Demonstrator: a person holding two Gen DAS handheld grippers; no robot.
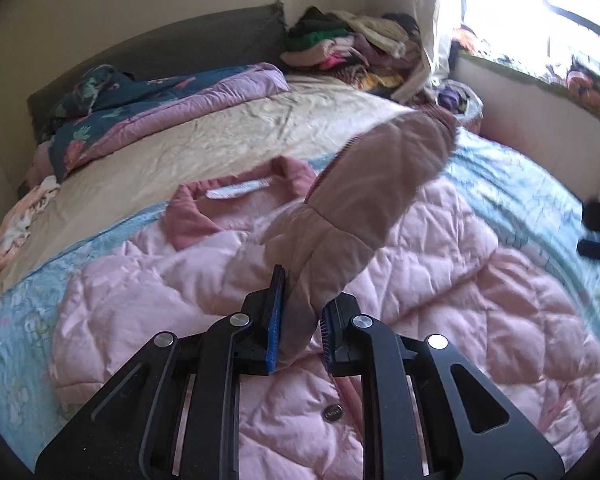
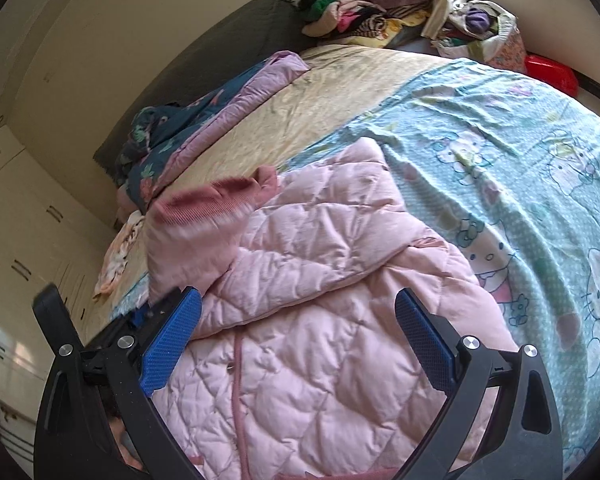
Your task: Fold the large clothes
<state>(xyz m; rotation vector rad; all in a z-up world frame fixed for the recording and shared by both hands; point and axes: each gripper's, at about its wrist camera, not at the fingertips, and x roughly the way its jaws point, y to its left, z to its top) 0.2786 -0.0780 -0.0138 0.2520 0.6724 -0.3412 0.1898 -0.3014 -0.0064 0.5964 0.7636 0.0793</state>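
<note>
Across the bed (image 1: 220, 136) lies a pink jacket (image 1: 440, 264); left tool (image 1: 300, 320) pinches its sleeve (image 1: 372, 184) for folding inward, right tool (image 2: 296, 336) gapes empty.

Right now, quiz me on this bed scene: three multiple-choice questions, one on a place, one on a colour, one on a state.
1. Where does the jacket lie?
A. on the blue sheet
B. on the clothes pile
C. on the floor

2. What colour is the collar?
A. green
B. dusty rose
C. white

3. What is the left gripper doing?
A. standing open
B. gripping the sleeve
C. gripping a pillow

Answers: 1 A, the sheet shows around the jacket; 2 B, darker pink than the quilting; 3 B, its pads pinch the lifted sleeve.
</note>
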